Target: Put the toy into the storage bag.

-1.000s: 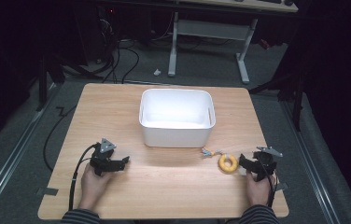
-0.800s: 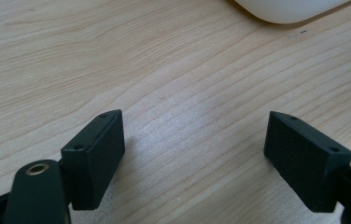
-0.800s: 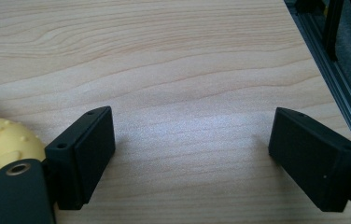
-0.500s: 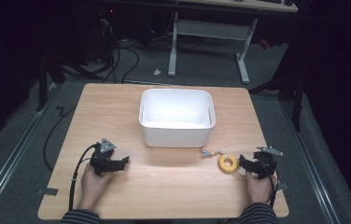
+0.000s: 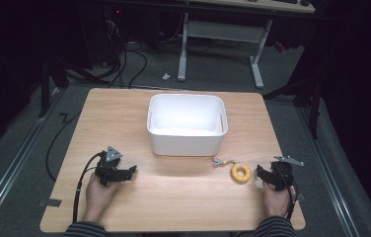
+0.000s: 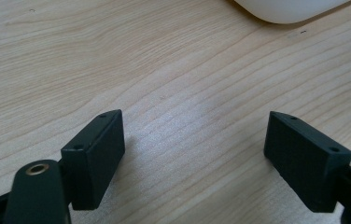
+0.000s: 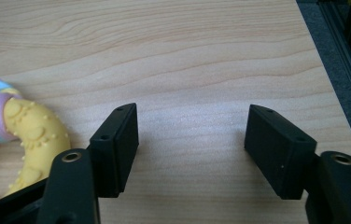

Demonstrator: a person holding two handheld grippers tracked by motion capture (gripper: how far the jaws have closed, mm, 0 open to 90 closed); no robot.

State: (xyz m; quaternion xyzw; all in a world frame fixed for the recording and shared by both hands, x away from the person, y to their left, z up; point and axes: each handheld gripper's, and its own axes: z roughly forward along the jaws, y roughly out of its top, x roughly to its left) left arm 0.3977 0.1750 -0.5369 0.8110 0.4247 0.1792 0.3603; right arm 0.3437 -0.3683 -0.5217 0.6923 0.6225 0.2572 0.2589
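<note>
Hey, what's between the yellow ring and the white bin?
In the high view, bare table apart from the ring's braided cord, which points toward the bin.

Light from above brightens the wooden table (image 5: 173,197) while the room beyond stays nearly black. The white bin (image 5: 186,123) glows with mild glare toward 12 o'clock. Both gripper views are sharp, with soft shadows beneath the jaws.
</note>
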